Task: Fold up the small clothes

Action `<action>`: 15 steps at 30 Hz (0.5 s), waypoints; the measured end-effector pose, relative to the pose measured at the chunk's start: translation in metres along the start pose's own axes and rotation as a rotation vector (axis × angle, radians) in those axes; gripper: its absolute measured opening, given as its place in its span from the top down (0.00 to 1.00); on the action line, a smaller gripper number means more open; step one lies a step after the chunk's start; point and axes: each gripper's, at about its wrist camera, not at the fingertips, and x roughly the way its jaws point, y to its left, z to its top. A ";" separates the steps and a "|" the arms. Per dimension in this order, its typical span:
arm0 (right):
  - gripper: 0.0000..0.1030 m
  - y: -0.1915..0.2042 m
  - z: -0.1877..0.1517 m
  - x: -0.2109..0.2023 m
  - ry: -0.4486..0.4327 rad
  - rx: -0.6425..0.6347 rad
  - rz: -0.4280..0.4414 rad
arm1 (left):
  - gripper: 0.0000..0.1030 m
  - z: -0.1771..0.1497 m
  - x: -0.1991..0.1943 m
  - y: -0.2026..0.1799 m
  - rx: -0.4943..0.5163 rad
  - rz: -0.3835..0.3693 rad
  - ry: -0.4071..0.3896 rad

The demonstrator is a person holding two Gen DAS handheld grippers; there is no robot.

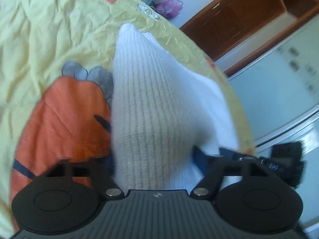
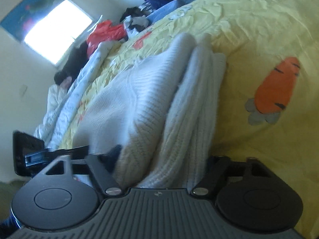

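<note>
One white knit sweater (image 1: 151,91) lies mid-frame on the yellow quilt (image 1: 49,25). Two grippers: the left gripper (image 1: 157,159) pinches one bunched edge, the right gripper (image 2: 163,159) pinches its stacked folds, lower centre.

A bright window (image 2: 57,31) lights pale walls (image 2: 24,91); wooden cabinets (image 1: 245,14) stand beyond.
</note>
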 end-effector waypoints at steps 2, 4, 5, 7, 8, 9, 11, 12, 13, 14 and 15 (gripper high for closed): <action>0.44 0.009 -0.002 -0.017 -0.015 -0.034 0.027 | 0.59 -0.006 -0.023 -0.011 0.048 -0.008 -0.028; 0.46 0.020 -0.009 -0.039 -0.029 -0.073 0.076 | 0.60 -0.014 -0.043 -0.020 0.093 -0.026 -0.032; 0.46 0.023 -0.013 -0.046 -0.022 -0.082 0.093 | 0.60 -0.019 -0.050 -0.022 0.106 -0.041 -0.019; 0.46 0.027 -0.029 -0.056 0.001 -0.104 0.108 | 0.59 -0.038 -0.058 -0.022 0.135 -0.051 0.014; 0.46 0.025 -0.039 -0.057 0.019 -0.104 0.099 | 0.57 -0.049 -0.056 -0.020 0.164 -0.034 0.036; 0.45 0.021 -0.051 -0.054 0.040 -0.098 0.069 | 0.54 -0.058 -0.050 -0.016 0.184 0.002 0.056; 0.26 0.005 -0.067 -0.045 0.034 -0.025 0.050 | 0.40 -0.073 -0.043 -0.004 0.170 0.034 0.049; 0.24 -0.003 -0.070 -0.047 0.006 0.029 0.076 | 0.38 -0.074 -0.047 -0.004 0.162 0.032 0.036; 0.25 -0.008 -0.069 -0.052 -0.008 0.083 0.085 | 0.38 -0.072 -0.055 -0.007 0.159 0.038 0.035; 0.24 -0.009 -0.065 -0.059 -0.027 0.109 0.083 | 0.38 -0.069 -0.065 -0.012 0.166 0.053 0.021; 0.25 -0.005 -0.060 -0.071 -0.082 0.099 0.071 | 0.37 -0.070 -0.080 -0.019 0.187 0.076 -0.016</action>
